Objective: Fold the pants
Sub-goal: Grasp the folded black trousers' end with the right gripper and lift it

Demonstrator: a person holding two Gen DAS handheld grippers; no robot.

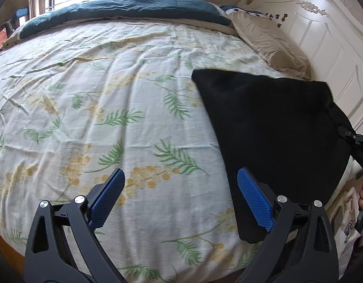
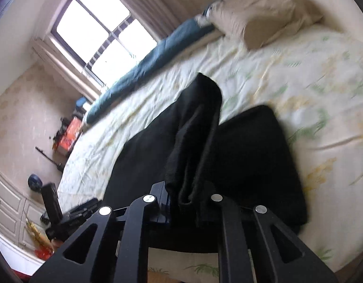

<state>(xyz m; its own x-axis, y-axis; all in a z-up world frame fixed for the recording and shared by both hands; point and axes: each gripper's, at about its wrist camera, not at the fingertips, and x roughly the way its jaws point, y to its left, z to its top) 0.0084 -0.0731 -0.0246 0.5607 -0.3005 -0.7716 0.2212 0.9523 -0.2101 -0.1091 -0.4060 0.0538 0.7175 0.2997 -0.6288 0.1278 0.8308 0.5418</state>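
The black pants (image 1: 271,127) lie spread on the right side of the floral bed sheet (image 1: 99,108), near the bed's edge. My left gripper (image 1: 179,198) is open and empty, its blue pads (image 1: 106,200) just above the sheet, left of the pants' near edge. My right gripper (image 2: 188,200) is shut on a bunched fold of the pants (image 2: 195,132) and lifts it off the bed; the rest of the fabric (image 2: 252,160) hangs and lies below. The right gripper also shows at the right edge of the left wrist view (image 1: 357,143), holding a corner of the pants.
A beige pillow (image 1: 271,44) lies by the white headboard (image 1: 323,42). A dark teal blanket (image 1: 124,7) runs along the bed's far side under the window (image 2: 99,28). White drawers (image 2: 9,210) and clutter (image 2: 70,134) stand on the floor past the bed.
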